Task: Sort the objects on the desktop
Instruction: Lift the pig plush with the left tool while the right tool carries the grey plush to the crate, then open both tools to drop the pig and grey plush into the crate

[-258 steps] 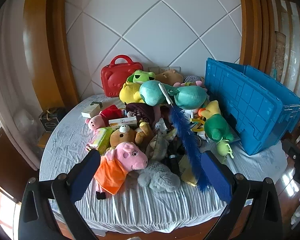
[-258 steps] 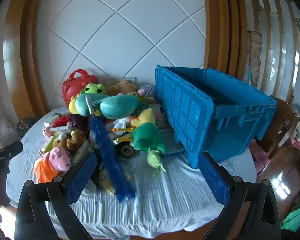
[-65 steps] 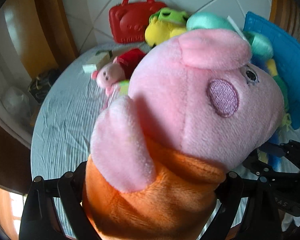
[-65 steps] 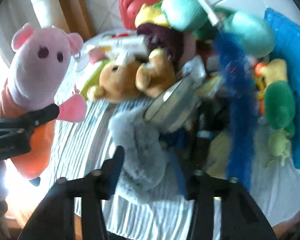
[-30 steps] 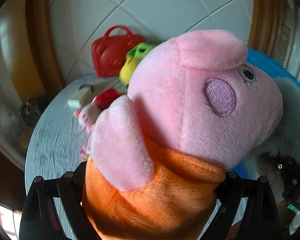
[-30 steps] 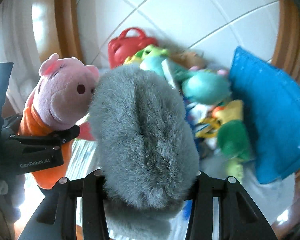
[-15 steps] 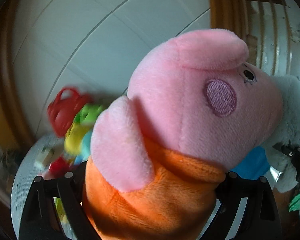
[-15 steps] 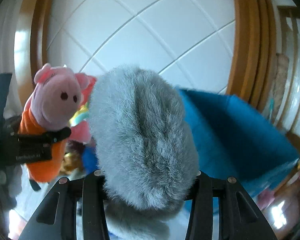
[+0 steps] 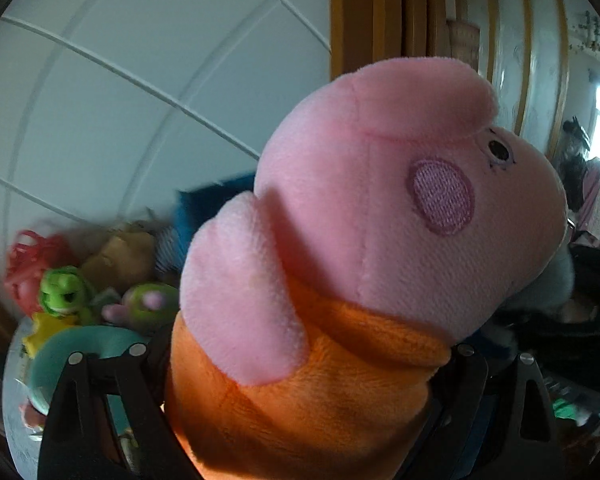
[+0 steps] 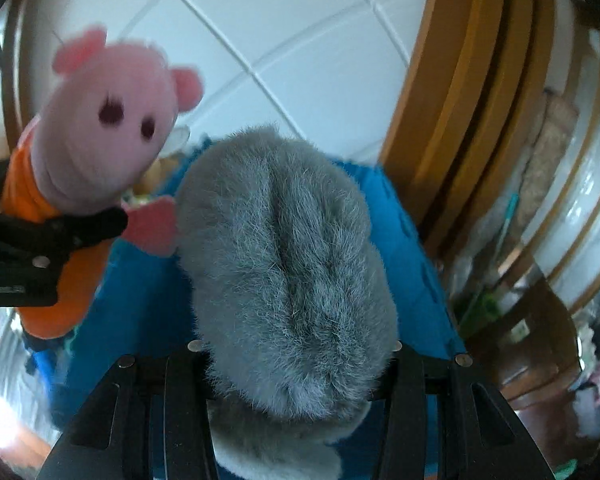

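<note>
L gripper (image 9: 300,368) clamps pig plush (image 9: 372,208), R gripper (image 10: 296,364) clamps grey plush (image 10: 288,264) – white-panelled wall (image 10: 300,20), blue crate (image 10: 404,248)

Left wrist view: pig plush (image 9: 380,240) fills frame centre, clamped in left tool (image 9: 300,412). Toy pile (image 9: 84,300) lower left on the surface (image 9: 12,420), crate (image 9: 204,204) behind it, wall upper left. Right wrist view: furry plush (image 10: 288,280) centre, gripped by right tool (image 10: 296,380), in front of the crate (image 10: 412,264). Pig plush (image 10: 100,152) upper left, just beside furry plush. Wooden frame (image 10: 460,100) right.
</note>
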A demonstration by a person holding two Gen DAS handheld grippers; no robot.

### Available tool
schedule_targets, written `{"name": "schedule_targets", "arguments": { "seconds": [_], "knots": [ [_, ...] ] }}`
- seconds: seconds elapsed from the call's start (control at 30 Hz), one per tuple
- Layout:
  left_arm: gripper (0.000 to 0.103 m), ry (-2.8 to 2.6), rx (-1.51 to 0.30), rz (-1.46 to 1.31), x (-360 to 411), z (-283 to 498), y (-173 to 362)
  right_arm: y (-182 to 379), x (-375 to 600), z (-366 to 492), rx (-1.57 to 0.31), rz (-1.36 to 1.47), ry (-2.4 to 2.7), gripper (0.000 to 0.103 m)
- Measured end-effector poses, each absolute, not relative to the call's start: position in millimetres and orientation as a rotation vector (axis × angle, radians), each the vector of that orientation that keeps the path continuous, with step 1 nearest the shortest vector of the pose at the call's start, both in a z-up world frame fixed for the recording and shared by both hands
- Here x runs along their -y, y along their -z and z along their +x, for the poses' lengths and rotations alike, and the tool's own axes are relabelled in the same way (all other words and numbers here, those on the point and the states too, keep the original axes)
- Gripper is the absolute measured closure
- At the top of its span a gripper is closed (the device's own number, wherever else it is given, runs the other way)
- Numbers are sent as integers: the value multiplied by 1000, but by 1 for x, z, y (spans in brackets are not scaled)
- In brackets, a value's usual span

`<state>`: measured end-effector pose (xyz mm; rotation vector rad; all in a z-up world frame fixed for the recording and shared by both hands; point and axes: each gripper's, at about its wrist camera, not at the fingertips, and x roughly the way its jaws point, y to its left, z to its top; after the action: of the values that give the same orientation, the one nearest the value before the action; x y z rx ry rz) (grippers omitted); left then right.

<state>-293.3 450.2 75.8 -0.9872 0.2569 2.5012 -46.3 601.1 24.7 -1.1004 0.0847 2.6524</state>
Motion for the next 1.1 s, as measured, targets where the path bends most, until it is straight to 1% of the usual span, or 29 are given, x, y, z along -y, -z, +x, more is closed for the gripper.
{"name": "schedule_targets", "arguments": {
  "seconds": [0.1, 0.23, 0.33, 0.5, 0.6, 0.73, 0.83, 0.87, 0.9, 1.03, 1.07, 1.1],
  "knots": [
    [10, -2450, -300, -1196, -497, -335, -45, 1, -634, -76, -144, -1262, -2616, 59],
    [10, -2427, -418, -1372, -528, -375, -5, 47, -652, -114, -120, -1527, -2548, 59],
    [10, -2382, -406, -1475, -527, -395, 15, 78, -652, -133, -111, -1694, -2509, 59],
    [10, -2292, -306, -1662, -528, -428, 51, 110, -650, -155, -125, -1882, -2463, 59],
    [8, -2244, -327, -1760, -529, -439, 73, 128, -645, -163, -115, -1974, -2423, 59],
    [8, -2195, -377, -1786, -537, -449, 90, 151, -640, -168, -102, -2084, -2368, 59],
    [5, -2189, -360, -1749, -543, -452, 88, 163, -640, -172, -133, -2131, -2331, 58],
    [0, -2186, -353, -1737, -545, -451, 86, 166, -640, -172, -153, -2138, -2316, 54],
    [0, -2183, -353, -1728, -549, -449, 84, 168, -642, -172, -169, -2139, -2305, 50],
    [0, -2172, -379, -1723, -565, -436, 78, 165, -638, -170, -214, -2137, -2292, 49],
    [0, -2166, -383, -1730, -563, -438, 81, 161, -632, -172, -215, -2138, -2291, 46],
    [0, -2160, -385, -1734, -564, -431, 79, 160, -632, -173, -212, -2139, -2292, 42]
  ]
}}
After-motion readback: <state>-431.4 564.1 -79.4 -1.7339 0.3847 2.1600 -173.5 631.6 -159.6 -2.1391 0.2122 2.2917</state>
